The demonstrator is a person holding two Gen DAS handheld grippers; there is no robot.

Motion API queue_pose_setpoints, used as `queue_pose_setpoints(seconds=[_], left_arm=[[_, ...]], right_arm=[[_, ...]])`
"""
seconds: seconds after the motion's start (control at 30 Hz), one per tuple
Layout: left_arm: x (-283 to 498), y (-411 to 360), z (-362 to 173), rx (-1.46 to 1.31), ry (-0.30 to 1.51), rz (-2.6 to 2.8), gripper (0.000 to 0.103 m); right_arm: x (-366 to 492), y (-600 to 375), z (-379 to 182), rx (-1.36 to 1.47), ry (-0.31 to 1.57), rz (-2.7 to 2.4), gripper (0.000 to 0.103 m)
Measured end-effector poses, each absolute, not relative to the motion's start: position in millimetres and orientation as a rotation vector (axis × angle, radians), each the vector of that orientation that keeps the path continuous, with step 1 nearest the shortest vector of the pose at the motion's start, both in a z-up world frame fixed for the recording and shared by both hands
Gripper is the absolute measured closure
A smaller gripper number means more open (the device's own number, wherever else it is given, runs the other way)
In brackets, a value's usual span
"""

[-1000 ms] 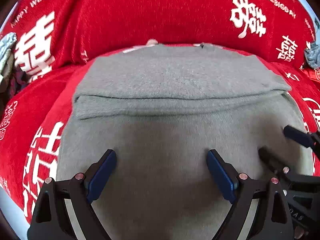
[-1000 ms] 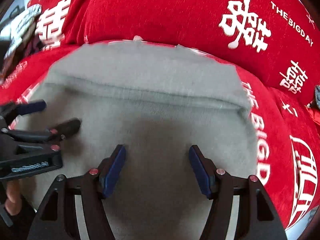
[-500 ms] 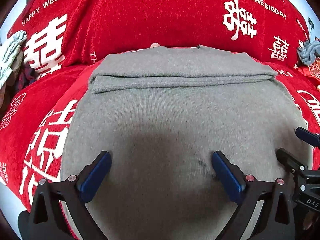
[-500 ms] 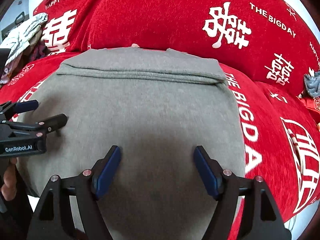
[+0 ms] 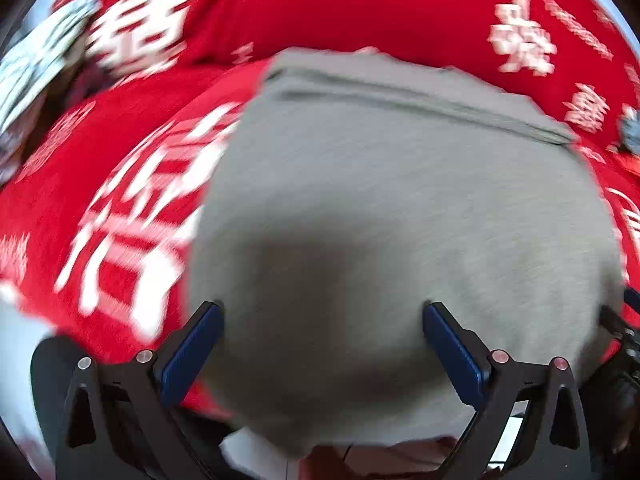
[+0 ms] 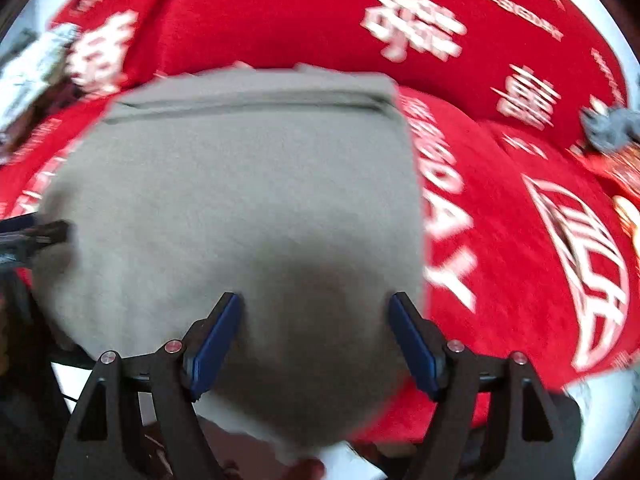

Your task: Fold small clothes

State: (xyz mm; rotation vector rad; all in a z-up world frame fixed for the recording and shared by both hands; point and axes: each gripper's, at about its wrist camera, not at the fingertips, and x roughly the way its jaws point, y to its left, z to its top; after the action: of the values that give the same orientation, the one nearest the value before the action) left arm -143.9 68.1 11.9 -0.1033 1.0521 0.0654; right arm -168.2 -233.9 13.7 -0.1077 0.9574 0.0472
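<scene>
A grey knitted garment [image 5: 400, 220] lies flat on the red cover, with its far edge folded over into a band [image 5: 400, 96]. My left gripper [image 5: 322, 308] hovers open over its near left part, nothing between the blue pads. Its left finger sits about over the garment's left edge. In the right wrist view the same garment [image 6: 240, 200] shows, and my right gripper [image 6: 316, 298] stands open above its near right corner, also empty. Each gripper peeks into the other's view: the right gripper [image 5: 624, 320] and the left gripper [image 6: 40, 232]. Both views are blurred.
A red cover [image 6: 500, 240] with white characters and lettering spreads under and behind the garment. A heap of pale clothes [image 5: 36, 68] lies at the far left, and a grey-blue item [image 6: 608, 124] at the far right. A white edge [image 5: 256, 448] shows below the garment's near hem.
Both grippers have drawn back from the folded band toward the garment's near hem, the left drifting to its left side and the right to its right side. Their jaws stand a little wider.
</scene>
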Motion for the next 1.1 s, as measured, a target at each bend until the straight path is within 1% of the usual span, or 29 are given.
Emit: queue_pose_setpoints(seconds=[0.13, 0.23, 0.27, 0.3, 0.33, 0.37, 0.4, 0.43, 0.47, 0.5, 0.53, 0.57, 0.7, 0.87, 0.93, 1.0, 1.03, 1.1], left_arm=[[-152.8, 81.8, 2.2, -0.188, 1.114, 0.062, 0.002], [-153.5, 76.8, -1.9, -0.196, 1.165, 0.030, 0.002], [-155.3, 72.4, -1.9, -0.183, 1.165, 0.022, 0.003], [-156.3, 68.4, -1.1, -0.174, 1.164, 0.002, 0.016], [-159.3, 62.0, 2.5, -0.146, 1.151, -0.021, 0.021], [-162.8, 55.8, 8.2, -0.113, 1.132, -0.037, 0.043], [-164.8, 52.4, 12.0, -0.091, 1.121, -0.048, 0.068], [-167.3, 47.9, 17.0, -0.052, 1.107, -0.052, 0.078], [-167.8, 46.8, 19.8, -0.028, 1.102, -0.048, 0.088], [-167.6, 47.9, 23.5, -0.031, 1.095, -0.061, 0.095], [-166.3, 52.3, 28.6, -0.062, 1.085, -0.080, 0.096], [-164.7, 57.1, 34.0, -0.097, 1.070, -0.104, 0.103], [-152.8, 68.5, 67.3, -0.146, 0.969, -0.116, 0.103], [-118.6, 74.0, 94.5, -0.141, 0.924, -0.114, 0.103], [-111.3, 85.7, 92.6, -0.215, 0.974, -0.163, 0.102], [-120.4, 99.7, 83.5, -0.319, 1.009, -0.227, 0.102], [-132.1, 108.1, 76.8, -0.366, 0.997, -0.230, 0.102], [-147.5, 113.1, 63.1, -0.365, 0.997, -0.186, 0.102]], right_arm=[[-176.6, -249.0, 4.7, -0.007, 1.019, 0.050, 0.024], [-181.5, -241.3, -1.0, -0.003, 1.039, 0.070, 0.024], [-182.6, -237.3, -1.9, -0.016, 1.039, 0.075, 0.024], [-185.0, -229.9, -1.9, -0.051, 1.032, 0.077, 0.029], [-186.3, -226.3, -0.4, -0.064, 1.022, 0.093, 0.044], [-187.7, -224.5, 3.0, -0.057, 1.008, 0.119, 0.055], [-188.1, -224.3, 6.9, -0.039, 0.998, 0.146, 0.087], [-187.9, -225.1, 9.8, -0.028, 0.996, 0.157, 0.090], [-187.0, -227.7, 12.9, -0.006, 0.997, 0.173, 0.090], [-186.3, -230.2, 15.2, 0.024, 0.995, 0.192, 0.091], [-185.0, -236.5, 21.3, 0.085, 0.983, 0.228, 0.091], [-183.1, -241.7, 28.3, 0.132, 0.966, 0.257, 0.091], [-168.2, -258.7, 66.2, 0.241, 0.863, 0.311, 0.091], [-132.8, -257.4, 93.5, 0.266, 0.798, 0.316, 0.091], [-126.8, -251.9, 92.8, 0.269, 0.814, 0.306, 0.091], [-128.6, -245.5, 90.0, 0.250, 0.808, 0.308, 0.091], [-133.4, -242.2, 87.5, 0.226, 0.801, 0.306, 0.091], [-140.4, -243.9, 83.4, 0.203, 0.801, 0.299, 0.091]])
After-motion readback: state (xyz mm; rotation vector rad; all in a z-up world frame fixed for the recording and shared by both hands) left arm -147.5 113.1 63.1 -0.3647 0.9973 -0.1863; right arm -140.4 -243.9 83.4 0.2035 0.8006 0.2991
